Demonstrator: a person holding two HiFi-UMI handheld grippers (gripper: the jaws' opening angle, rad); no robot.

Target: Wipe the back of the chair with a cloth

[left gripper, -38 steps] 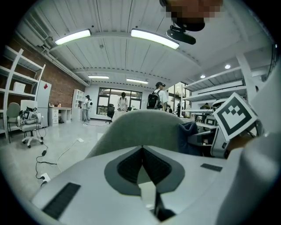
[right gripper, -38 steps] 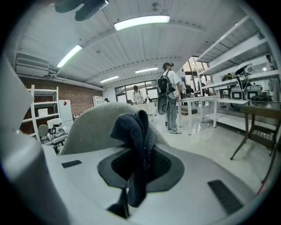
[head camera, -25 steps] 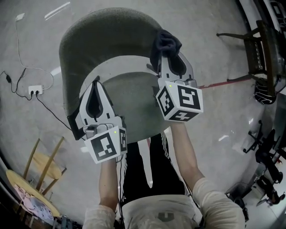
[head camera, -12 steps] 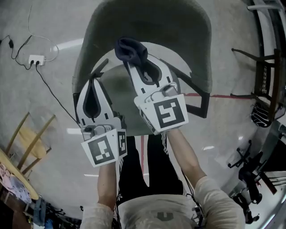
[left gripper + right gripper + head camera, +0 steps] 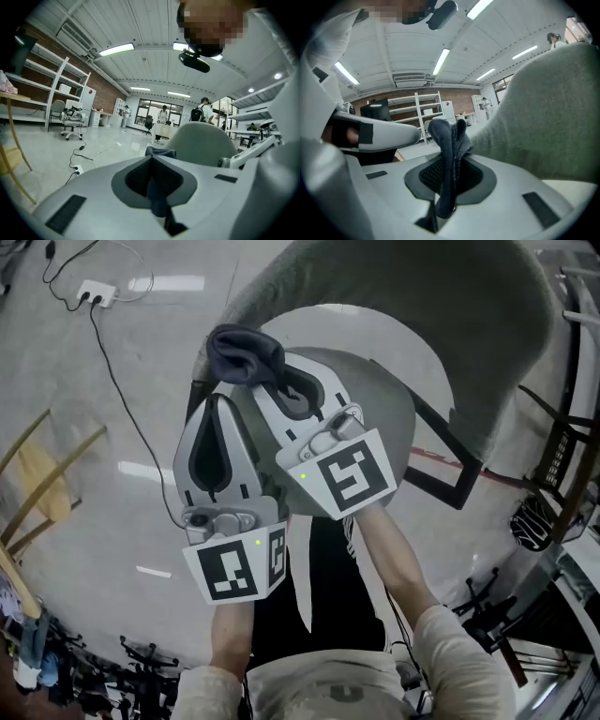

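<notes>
The right gripper [image 5: 270, 381] is clamped on a dark navy cloth [image 5: 241, 351]. In the right gripper view the fabric is pinched between the pads and stands up in a bunched fold above the tips [image 5: 449, 157]. The cloth [image 5: 446, 133] is at the left end of the chair back [image 5: 469, 324], on its inner side and above the edge of the pale seat [image 5: 380, 395]. The grey upholstery [image 5: 548, 108] fills the right of that view just beside the cloth, but I cannot tell whether the two touch.

The left gripper [image 5: 217, 401] is just beside the right one, on the person's left, with its tip close below the cloth. In the left gripper view its jaws are pressed together at the tip [image 5: 151, 157] and grip nothing. The cloth [image 5: 160, 152] shows just past the tip, with the chair back [image 5: 201, 140] beyond it.

Each gripper carries a marker cube [image 5: 339, 472] printed with black-and-white square patterns rather than letters. The person's shirt has a small dark emblem [image 5: 345, 694], too small to read.

On the floor, a white power strip [image 5: 97, 293] lies at the end of a black cable. A wooden stool [image 5: 37, 479] stands at the left edge, well apart from the chair.
</notes>
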